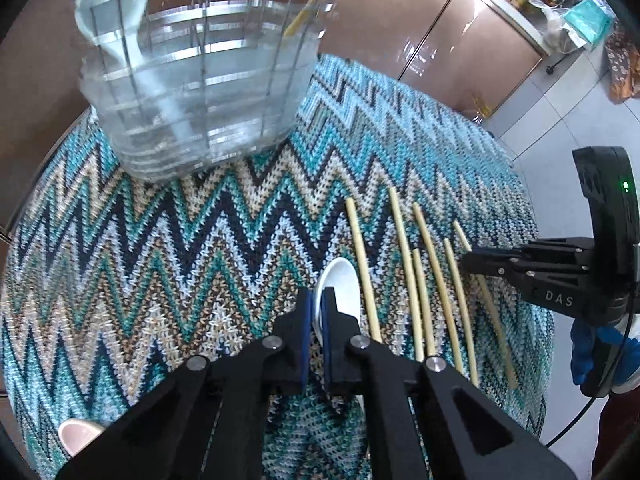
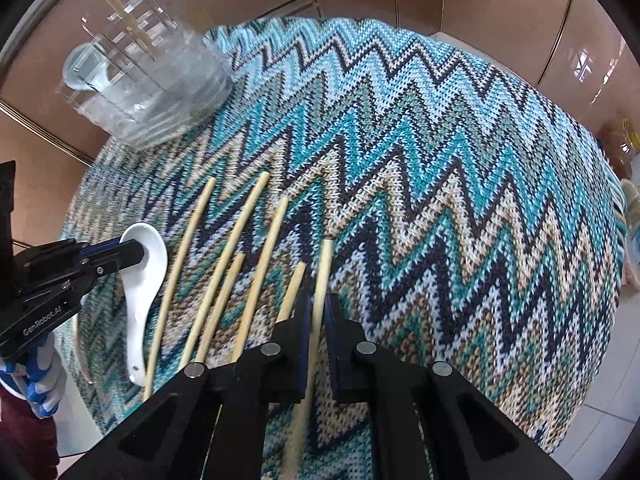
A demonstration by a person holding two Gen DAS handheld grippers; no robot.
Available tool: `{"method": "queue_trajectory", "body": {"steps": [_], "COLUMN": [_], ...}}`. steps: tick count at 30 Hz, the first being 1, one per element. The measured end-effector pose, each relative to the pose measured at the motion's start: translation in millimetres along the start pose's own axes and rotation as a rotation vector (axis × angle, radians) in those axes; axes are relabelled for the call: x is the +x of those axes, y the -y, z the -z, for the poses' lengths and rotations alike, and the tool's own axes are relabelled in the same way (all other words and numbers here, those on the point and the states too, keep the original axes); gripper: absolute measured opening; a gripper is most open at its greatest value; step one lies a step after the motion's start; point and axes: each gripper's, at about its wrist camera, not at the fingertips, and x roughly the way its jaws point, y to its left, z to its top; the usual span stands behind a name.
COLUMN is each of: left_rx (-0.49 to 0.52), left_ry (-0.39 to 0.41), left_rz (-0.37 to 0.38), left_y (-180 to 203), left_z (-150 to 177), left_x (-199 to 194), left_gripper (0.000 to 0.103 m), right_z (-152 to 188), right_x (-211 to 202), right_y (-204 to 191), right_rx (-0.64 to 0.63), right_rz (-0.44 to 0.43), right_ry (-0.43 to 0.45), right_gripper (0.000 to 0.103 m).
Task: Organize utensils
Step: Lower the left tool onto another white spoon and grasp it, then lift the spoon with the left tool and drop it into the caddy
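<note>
"DAS" on right tool (image 1: pixel 466 258); "GenRobot.AI" on left tool (image 2: pixel 140 254)

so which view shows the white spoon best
The right wrist view: the white spoon lies in full, bowl to handle tip, the left gripper clamped on its bowl rim. The left wrist view shows only part of the bowl past its own fingers.

Table cover: zigzag-knit cloth (image 1: pixel 168 240) in teal, cream and navy, spread over the round table.
Cabinets: glossy brown doors (image 1: pixel 436 40) behind the table.
Floor: pale tiles (image 1: pixel 568 120).
Countertop clutter: plastic bags and a teal package (image 1: pixel 590 20).
</note>
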Motion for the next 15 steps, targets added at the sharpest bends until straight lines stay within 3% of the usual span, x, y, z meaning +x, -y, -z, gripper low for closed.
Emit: {"method": "queue_trajectory", "body": {"steps": [10,15], "left_rx": [0.004,-0.034], "left_ry": [0.132,0.216], "left_rz": [-0.038,-0.031], "left_y": [10,-8], "left_z": [24,44], "left_x": [-61,-109], "left_gripper": [0.004,0.004], "right_z": [27,69], "right_x": [-65,-107], "right_y": [-17,-27], "right_rx": [-0.038,-0.060], "right_rz": [-0.019,-0.017], "right_ry": [0.181,0.287], "right_gripper": [0.006,0.006]}}
